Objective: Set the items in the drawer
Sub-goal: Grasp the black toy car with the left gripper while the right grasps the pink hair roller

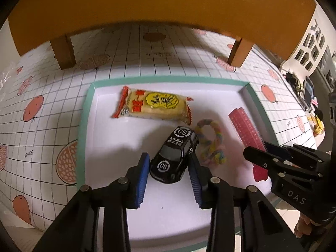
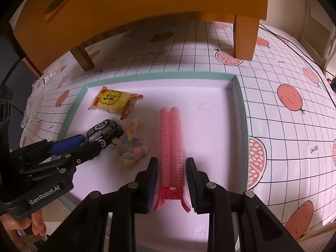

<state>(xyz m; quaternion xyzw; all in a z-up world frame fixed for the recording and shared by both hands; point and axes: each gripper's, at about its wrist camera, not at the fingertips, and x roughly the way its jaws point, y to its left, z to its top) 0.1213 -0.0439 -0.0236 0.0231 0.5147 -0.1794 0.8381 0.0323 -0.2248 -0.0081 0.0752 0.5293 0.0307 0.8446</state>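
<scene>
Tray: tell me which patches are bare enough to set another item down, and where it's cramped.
Bare floor lies between the pink hair clip and the tray's right wall, and along the far wall behind the snack packet. It is crowded on the left, where the toy car, the rope knot and the packet cluster by the left gripper.

White cloth (image 2: 273, 96) over the desk, ruled in a thin black grid, printed with orange and pomegranate fruit. At twelve o'clock, an ochre wooden stand (image 1: 159, 4) on square legs (image 2: 244, 37), shading the cloth beneath. A black cable (image 2: 294, 44) trailing across at two o'clock. In the left wrist view at three o'clock, a white wall panel with dark cut-out shapes (image 1: 310, 46) and dim clutter below it. Soft, even light.
</scene>
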